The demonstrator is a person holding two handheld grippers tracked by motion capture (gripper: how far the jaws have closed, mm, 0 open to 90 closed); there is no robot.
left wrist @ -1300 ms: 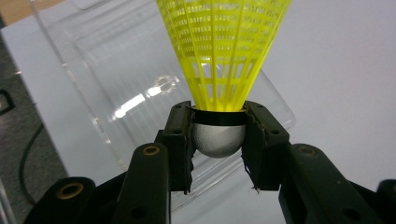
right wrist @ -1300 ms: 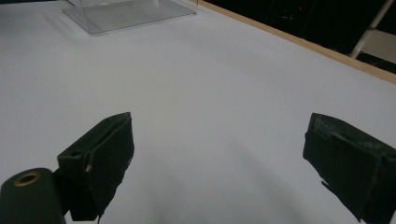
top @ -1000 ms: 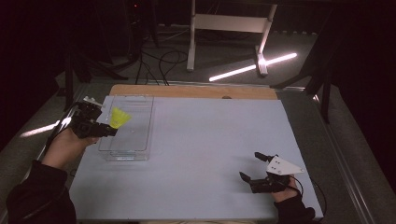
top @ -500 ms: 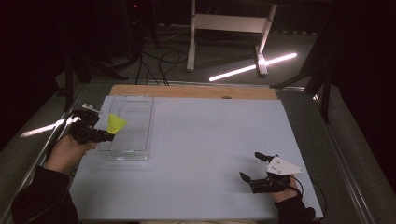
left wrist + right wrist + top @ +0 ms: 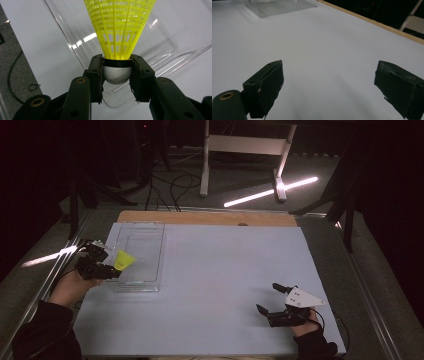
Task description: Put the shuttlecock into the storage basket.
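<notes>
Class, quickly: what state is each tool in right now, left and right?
Left tool: closed on the yellow shuttlecock, gripping its rounded cork end over the clear tray.
Right tool: open, holding nothing.

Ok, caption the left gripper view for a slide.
Left hand-held gripper clamps a yellow shuttlecock by its cork above a clear plastic tray.

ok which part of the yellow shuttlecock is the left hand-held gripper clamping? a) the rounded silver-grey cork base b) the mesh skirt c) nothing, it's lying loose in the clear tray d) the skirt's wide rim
a: in the left gripper view the left hand-held gripper has its pads pressed on either side of the yellow shuttlecock at its rounded base, with the skirt pointing away over the clear plastic tray.
</notes>
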